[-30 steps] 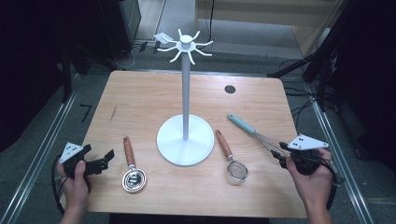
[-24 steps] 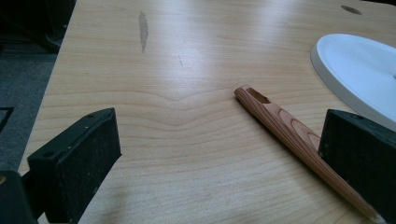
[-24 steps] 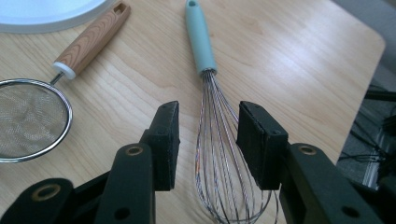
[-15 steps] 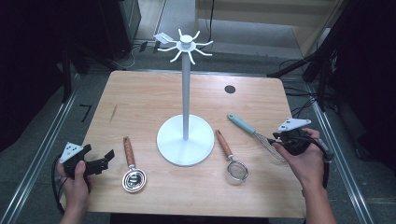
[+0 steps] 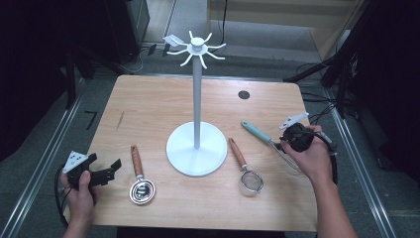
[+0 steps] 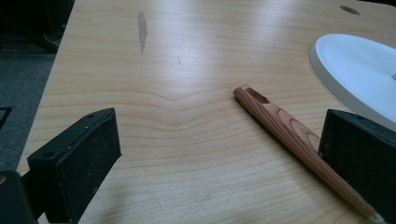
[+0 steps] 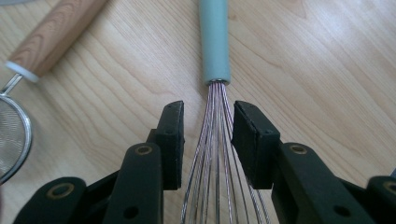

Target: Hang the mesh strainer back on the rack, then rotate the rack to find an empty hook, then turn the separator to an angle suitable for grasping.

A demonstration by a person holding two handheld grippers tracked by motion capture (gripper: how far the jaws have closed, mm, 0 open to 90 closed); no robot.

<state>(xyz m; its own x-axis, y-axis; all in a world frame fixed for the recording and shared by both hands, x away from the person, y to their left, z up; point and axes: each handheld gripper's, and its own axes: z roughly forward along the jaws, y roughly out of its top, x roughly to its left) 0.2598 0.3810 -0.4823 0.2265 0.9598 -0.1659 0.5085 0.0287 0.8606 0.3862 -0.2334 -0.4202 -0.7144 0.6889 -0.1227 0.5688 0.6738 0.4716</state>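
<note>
The right gripper's two black jaws now straddle the thin steel wires of the whisk with the pale teal handle, just below where the wires leave the handle; they have just been closing and then eased open a touch, and a sliver of wood still shows between each pad and the wire bundle, so they are not yet clamped. Compared with a second ago, the right hand has travelled in from the table's right edge, across the wire head toward the whisk's neck, which suggests the grasp is about to be made, probably to lift the whisk toward the tall white stand with hooked arms at its top. The whisk lies flat on the light wooden table, handle pointing toward the stand. The left gripper stays parked near the near left corner, its jaws spread wide with nothing between the pads; a wooden-handled round metal scoop lies just beside it. Between stand and whisk lies a small mesh strainer with a wooden handle, near but apart from the whisk. The stand's broad round base and that strainer are what a lifted whisk must clear.
</note>
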